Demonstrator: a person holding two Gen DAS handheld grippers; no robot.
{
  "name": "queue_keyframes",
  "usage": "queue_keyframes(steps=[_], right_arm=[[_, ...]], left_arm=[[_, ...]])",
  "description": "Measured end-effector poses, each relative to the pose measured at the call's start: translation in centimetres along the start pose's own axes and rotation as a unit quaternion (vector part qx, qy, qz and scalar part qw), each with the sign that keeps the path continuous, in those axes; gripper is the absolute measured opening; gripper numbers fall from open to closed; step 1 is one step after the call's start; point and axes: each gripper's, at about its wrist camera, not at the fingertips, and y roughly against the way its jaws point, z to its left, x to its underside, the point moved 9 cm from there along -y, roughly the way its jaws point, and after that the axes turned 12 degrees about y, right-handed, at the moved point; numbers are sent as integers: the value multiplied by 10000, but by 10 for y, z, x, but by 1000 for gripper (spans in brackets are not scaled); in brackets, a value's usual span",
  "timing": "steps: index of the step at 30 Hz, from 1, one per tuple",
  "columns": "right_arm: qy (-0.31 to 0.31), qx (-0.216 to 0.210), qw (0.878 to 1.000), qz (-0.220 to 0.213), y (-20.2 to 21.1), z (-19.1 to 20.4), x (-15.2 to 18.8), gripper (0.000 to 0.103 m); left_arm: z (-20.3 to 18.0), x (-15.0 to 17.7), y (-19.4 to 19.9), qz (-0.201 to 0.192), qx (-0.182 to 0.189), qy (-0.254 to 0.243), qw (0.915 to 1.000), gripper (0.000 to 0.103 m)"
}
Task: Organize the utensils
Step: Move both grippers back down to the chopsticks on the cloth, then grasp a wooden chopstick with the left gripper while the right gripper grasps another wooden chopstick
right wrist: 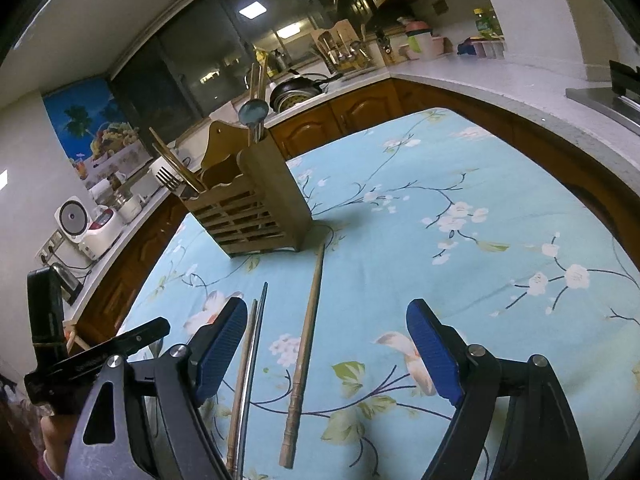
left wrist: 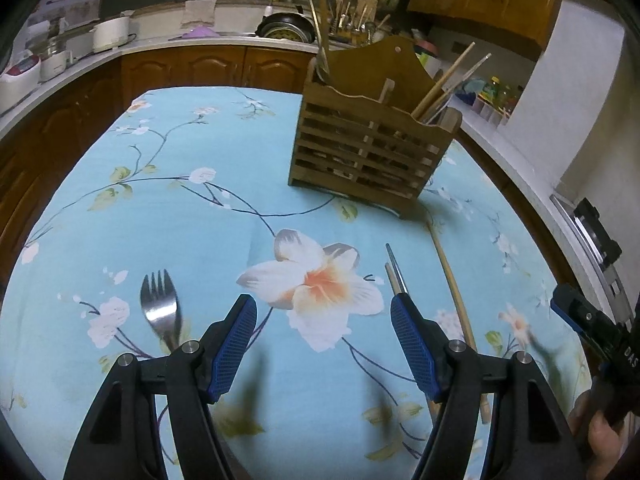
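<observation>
A wooden slatted utensil holder (left wrist: 368, 140) (right wrist: 252, 208) stands on the far part of the table, with chopsticks, a fork and a ladle in it. A steel fork (left wrist: 160, 308) lies just left of my left gripper (left wrist: 323, 304), which is open and empty above the cloth. A thin wooden chopstick (left wrist: 390, 276) and a dark metal one (left wrist: 396, 268) lie by its right finger. A thicker wooden chopstick (right wrist: 306, 344) lies on the cloth, seen between the fingers of my open right gripper (right wrist: 326, 308). The thin pair (right wrist: 250, 360) lies beside that gripper's left finger.
The table wears a blue flowered cloth (left wrist: 180, 208) (right wrist: 460, 280). Brown cabinets and a white counter (left wrist: 72, 64) with appliances wrap around it. The other gripper shows at each view's edge: the right gripper (left wrist: 580, 316) and the left gripper (right wrist: 100, 348).
</observation>
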Motion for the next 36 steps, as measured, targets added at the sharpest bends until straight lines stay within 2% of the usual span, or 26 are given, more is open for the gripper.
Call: queue_keyframes(steps=[3,5,8,17,21,24,29,32,36], right_arm=[[38,17,10000,41,-5,0,-3,80],[53,57,9999,71,-9,-1,-4,68],[29,60,9998,191,-19,-4,-6,57],[-6,70,9995,293,-34,-10,-10,52],[-31,82,9994,338,-38,-14,-10,48],[-55,68,9992,382,-44,-16,-10,46],[0,32,9987,510,-58,-12,-10,40],[126,-5,9978,651,-69,-6,-10,33],[472,1,9946,925,-92,3,-12,26]], left_arm=[[-5,-1,-5,70,28,-36,10000,69],[-8,-3,-10,93,44,-41,9999,69],[-16,-2,-19,223,34,-131,9997,68],[-42,12,-63,680,-46,-432,9967,65],[-44,15,-85,845,-167,-488,9951,54],[-46,12,-92,764,-262,-595,9950,54],[-53,17,-98,675,-529,-1046,9908,54],[-54,23,-97,643,-676,-1360,9863,50],[-55,23,-94,765,-653,-1381,9853,43]])
